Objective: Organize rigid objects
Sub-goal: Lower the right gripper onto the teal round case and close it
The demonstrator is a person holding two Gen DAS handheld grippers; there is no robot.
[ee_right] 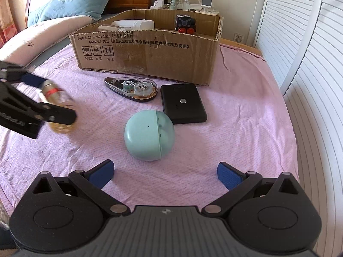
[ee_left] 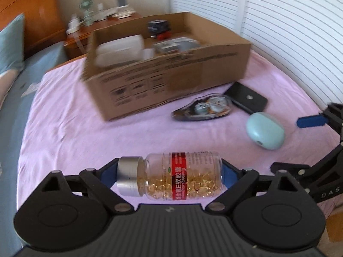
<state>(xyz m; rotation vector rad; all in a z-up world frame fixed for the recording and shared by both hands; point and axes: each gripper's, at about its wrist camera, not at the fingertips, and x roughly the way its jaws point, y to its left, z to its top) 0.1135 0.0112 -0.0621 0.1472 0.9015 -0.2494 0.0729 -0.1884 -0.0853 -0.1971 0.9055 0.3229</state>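
**Left gripper holds a capsule bottle; right gripper waits open over the bed**

Left wrist view: the left gripper is closed on a clear bottle of golden capsules. The bottle lies sideways between the blue pads, its silver cap against the left pad and its base against the right one, a red label band around its middle. It is held above a pink blanket spread over the bed. Beyond it stands an open cardboard box, somewhat blurred, with a white container and a small black toy with red wheels inside. On the blanket just in front of the box lie a tape dispenser and a black flat device, touching or nearly so. A mint-green rounded case sits near them, closer to the camera. The right gripper enters from the right edge; only one blue pad shows clearly here.

Right wrist view: the right gripper has its fingers spread wide and holds nothing. The mint-green case rests on the blanket ahead of the gap between the pads, apart from both. Behind it, the black device lies just beside the tape dispenser, both close to the front wall of the box. The toy and the white container show over the box rim. At the left, the left gripper appears blurred, with the bottle clamped in it above the blanket. A blue pillow lies at the head of the bed.
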